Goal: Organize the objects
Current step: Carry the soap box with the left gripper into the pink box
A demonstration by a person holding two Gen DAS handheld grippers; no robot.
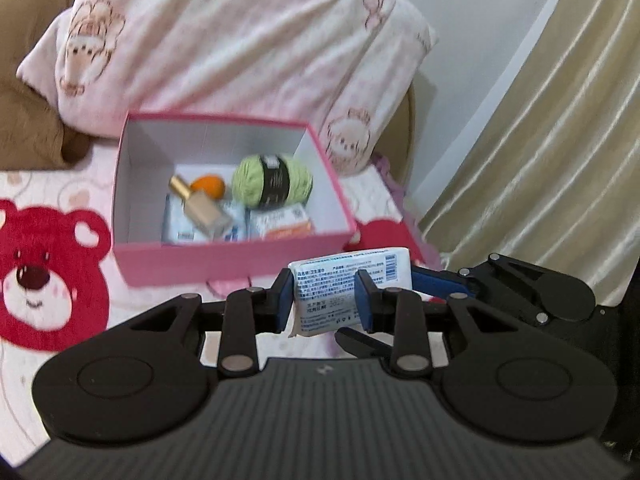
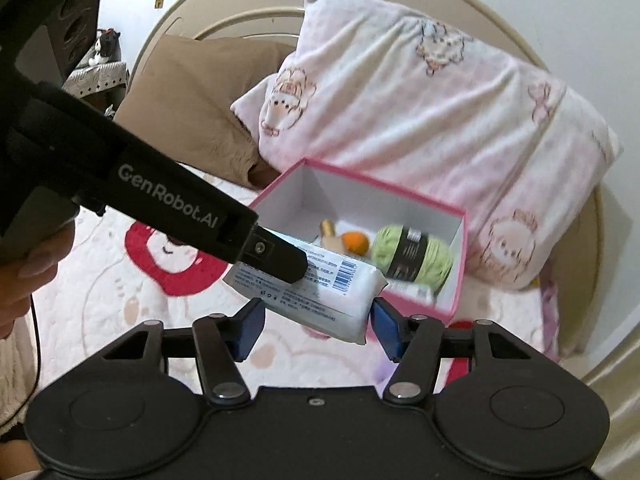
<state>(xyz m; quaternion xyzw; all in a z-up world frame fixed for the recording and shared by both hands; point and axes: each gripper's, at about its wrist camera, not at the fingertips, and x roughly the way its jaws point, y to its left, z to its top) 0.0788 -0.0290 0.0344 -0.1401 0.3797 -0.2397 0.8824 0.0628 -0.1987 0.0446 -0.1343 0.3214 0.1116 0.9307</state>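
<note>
My left gripper [image 1: 326, 300] is shut on a white tissue pack [image 1: 344, 292] and holds it in the air just in front of the pink box [image 1: 224, 268]. The pack also shows in the right wrist view [image 2: 316, 296], with the left gripper's finger [image 2: 276, 256] across it. My right gripper [image 2: 316, 320] is open and empty, its blue pads either side of the pack's lower edge. The box [image 2: 458, 276] holds a green yarn ball [image 1: 272, 180], an orange ball [image 1: 208, 186], a beige bottle [image 1: 200, 206] and flat packets [image 1: 280, 222].
The box stands on a pink bedspread with a red bear print [image 1: 44, 272]. A pink pillow [image 1: 224, 40] and a brown pillow [image 2: 188, 96] lie behind it against the headboard. A cream curtain [image 1: 552, 140] hangs on the right.
</note>
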